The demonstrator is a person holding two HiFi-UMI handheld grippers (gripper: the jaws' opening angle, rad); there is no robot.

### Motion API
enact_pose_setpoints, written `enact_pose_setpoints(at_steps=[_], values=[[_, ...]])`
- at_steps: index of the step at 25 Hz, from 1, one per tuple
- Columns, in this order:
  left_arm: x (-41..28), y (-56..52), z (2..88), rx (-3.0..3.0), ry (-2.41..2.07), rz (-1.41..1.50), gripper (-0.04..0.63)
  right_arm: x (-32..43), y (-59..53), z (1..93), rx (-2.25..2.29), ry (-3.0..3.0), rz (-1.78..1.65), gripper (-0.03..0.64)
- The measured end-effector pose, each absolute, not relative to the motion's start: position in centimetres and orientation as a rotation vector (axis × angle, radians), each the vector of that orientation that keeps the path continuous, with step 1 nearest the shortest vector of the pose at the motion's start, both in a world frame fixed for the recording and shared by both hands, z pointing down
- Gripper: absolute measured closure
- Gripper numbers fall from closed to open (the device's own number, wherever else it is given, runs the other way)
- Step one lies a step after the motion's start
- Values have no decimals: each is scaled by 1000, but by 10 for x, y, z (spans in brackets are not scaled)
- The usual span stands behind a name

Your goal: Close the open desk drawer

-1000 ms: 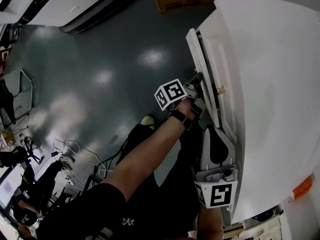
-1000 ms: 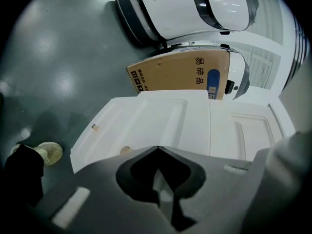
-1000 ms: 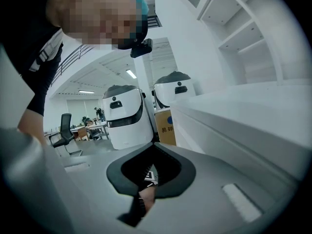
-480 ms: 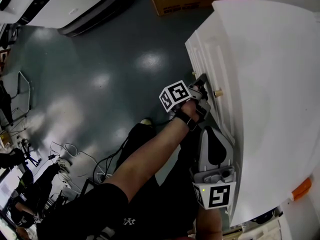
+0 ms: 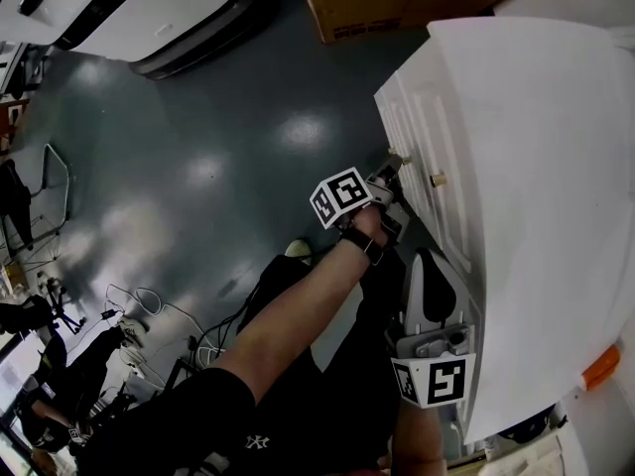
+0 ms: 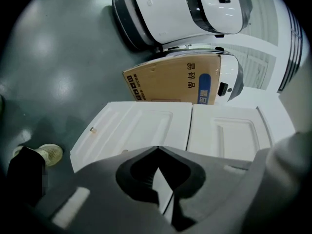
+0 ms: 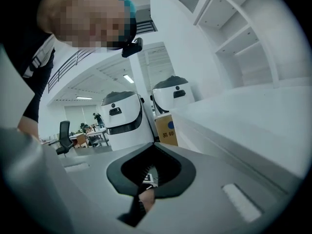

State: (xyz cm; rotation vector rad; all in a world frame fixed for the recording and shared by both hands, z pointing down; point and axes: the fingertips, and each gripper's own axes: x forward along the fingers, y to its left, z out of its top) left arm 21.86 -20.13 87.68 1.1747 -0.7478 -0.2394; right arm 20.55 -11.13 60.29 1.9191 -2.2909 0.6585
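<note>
At the desk's [image 5: 536, 167] front, low on my right side, my left gripper [image 5: 389, 182] sits just beside the drawer [image 5: 407, 127], close under its small knob [image 5: 395, 157]. From above I cannot tell whether the tips are touching the panel. The left gripper view shows its fingers brought together with nothing between them [image 6: 157, 149]. Past them lies the white drawer face [image 6: 131, 128], its knob [image 6: 92, 129] off to the left.

My right gripper [image 5: 428, 258] hangs lower along the desk edge and takes no part. Its fingers are together too [image 7: 155, 144] and they are empty.

From above, the drawer looks about level with the rest of the desk face. I judge it home or very nearly so, though I cannot tell whether a sliver of gap is left.

The front is a stiff, smooth painted panel, so it won't give under me but may let my tips skid. I expect the drawer to be light and to run easily. I would not pinch the knob, which is small and made for pulling. The better spot is the flat face near its middle, beside the knob, pressed squarely with closed tips so the drawer goes in straight and doesn't rack or slam.
</note>
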Motion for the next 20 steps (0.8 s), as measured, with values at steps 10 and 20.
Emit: enact_pose_setpoints(at_steps=[10,20], values=[[174,-180,750,1247,-666,-250,595,191,-105,519,2035,-2276,700,594],[144,-148,570,1458,-512,-217,595,181,-87,417,2141,-2243,660,594]])
